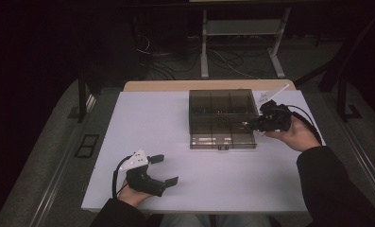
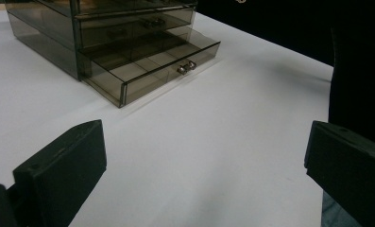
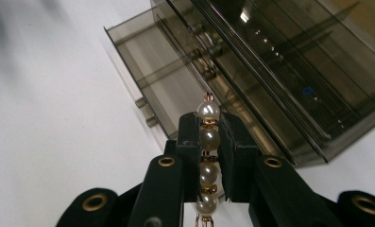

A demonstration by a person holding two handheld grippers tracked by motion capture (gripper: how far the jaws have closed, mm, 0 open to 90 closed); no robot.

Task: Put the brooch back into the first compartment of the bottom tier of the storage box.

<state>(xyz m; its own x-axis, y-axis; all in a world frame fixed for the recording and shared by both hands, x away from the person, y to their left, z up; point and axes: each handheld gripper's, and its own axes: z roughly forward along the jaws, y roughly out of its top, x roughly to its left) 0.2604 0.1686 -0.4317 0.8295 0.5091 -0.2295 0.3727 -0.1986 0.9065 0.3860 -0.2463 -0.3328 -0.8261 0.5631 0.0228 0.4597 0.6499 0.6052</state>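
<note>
1. At the near left of the white surface (image 1: 157,118), the left gripper (image 1: 162,169) rests in the person's hand with its fingers (image 2: 62,170) spread wide and nothing between them. It lies well apart from everything else.
2. Toward the middle, a smoked clear drawer box (image 1: 223,106) stands on the surface with its lowest drawer (image 2: 152,66) pulled out toward the person. The drawer's dividers make shallow compartments that look bare, and a small metal knob (image 2: 186,67) sits on its front.
3. Just beside the box's right edge, the right gripper (image 1: 249,125) hovers with its fingers (image 3: 190,142) closed on a short pearl strand (image 3: 208,137), beads lined up between them and the top pearl poking past the tips.
4. The strand is probably light, hard-beaded and jointed, so it would flop and swing where unsupported. The round pearls look slippery and the thin wire links fragile, so a hold across the beads, as here, seems safest.
5. In the way are the box's upper tiers, which overhang the back of the open drawer, and its thin front wall and knob.
</note>
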